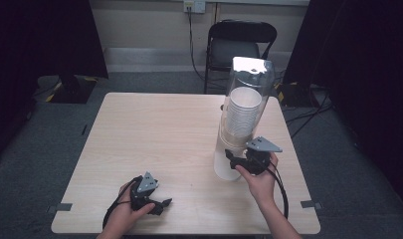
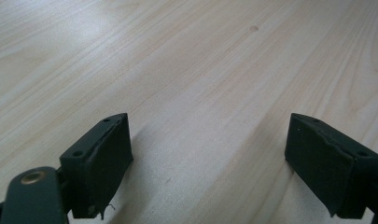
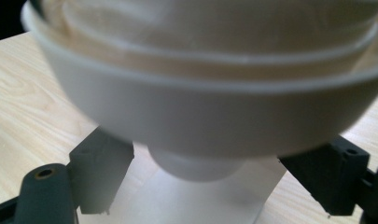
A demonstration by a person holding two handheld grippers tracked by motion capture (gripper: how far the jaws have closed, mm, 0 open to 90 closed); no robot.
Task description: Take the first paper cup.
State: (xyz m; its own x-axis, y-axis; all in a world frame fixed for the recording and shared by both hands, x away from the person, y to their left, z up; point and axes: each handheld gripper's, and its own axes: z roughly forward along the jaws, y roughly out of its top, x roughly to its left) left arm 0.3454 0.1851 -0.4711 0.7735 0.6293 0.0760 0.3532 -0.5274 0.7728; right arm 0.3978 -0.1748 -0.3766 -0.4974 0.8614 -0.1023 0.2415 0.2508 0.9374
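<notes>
On the wooden worktop [image 1: 164, 134] stands one clear cup dispenser [image 1: 243, 117] with one stack of white paper cups [image 1: 243, 112] inside; the cups are too many to count. There are two claws. The left claw [image 1: 159, 204] rests near the front edge, jaws wide apart and empty. The right claw [image 1: 232, 158] is at the dispenser's base. Its own view shows the jaws spread on both sides of the bottom cup [image 3: 196, 165], not clearly touching it.

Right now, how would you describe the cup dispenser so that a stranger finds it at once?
Look at the light wooden table, then at its right half. There stands a tall clear tube on a white base, holding a stack of white paper cups. It is the one upright thing there, just beyond the right claw.
</notes>
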